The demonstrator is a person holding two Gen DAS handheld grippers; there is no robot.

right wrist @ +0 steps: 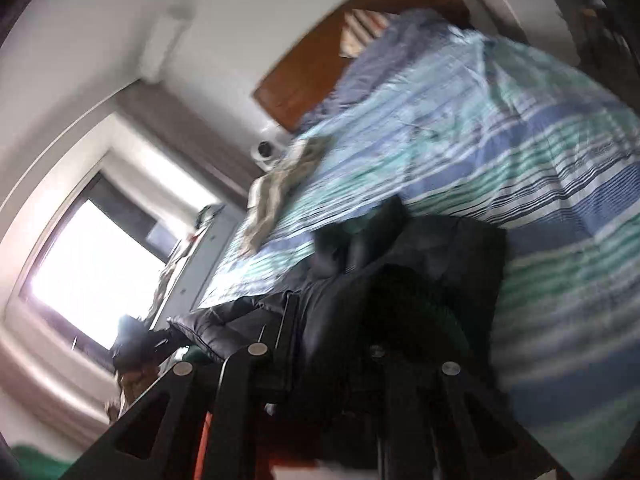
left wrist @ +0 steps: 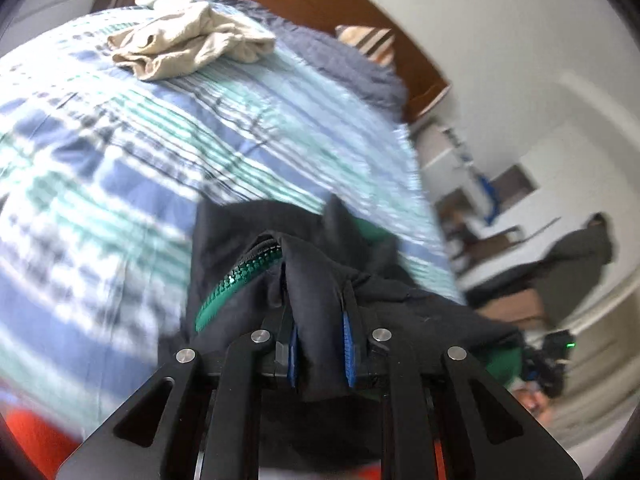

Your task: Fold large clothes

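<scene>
Both claws clamped on one black jacket, bed behind

Left claw pinches a fold of the black jacket low centre, its green zipper showing; right claw is closed on the same jacket, bottom centre. Beyond: one striped bedspread, one beige garment upper left, one wooden headboard. No readable writing anywhere, too blurry.
</scene>
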